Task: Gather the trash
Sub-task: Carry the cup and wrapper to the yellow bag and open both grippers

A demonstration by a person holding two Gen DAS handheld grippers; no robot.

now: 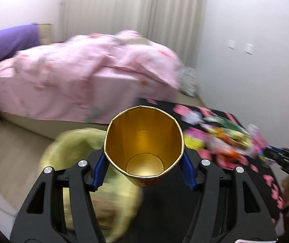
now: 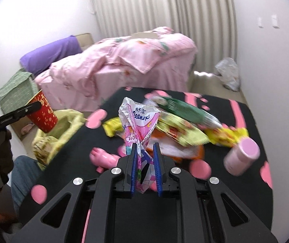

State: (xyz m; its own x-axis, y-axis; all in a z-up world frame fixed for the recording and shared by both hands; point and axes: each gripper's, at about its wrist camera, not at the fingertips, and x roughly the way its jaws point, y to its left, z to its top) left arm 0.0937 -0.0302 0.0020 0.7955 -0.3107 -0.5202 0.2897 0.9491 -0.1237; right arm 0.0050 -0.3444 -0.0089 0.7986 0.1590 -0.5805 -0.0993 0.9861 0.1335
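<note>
My left gripper is shut on a paper cup, gold inside and empty, its mouth facing the camera. In the right wrist view the same cup is red with gold print, held at the left above a yellow-green trash bag. That bag lies blurred below and left of the cup. My right gripper is shut on a crumpled pink and white Kleenex wrapper, which stands up from between the fingers above a black table with pink hearts.
A heap of snack wrappers lies mid-table, with a pink bottle on its side at the right and a pink toy at the left. A bed with pink bedding stands behind. A person's trouser leg shows at the lower left.
</note>
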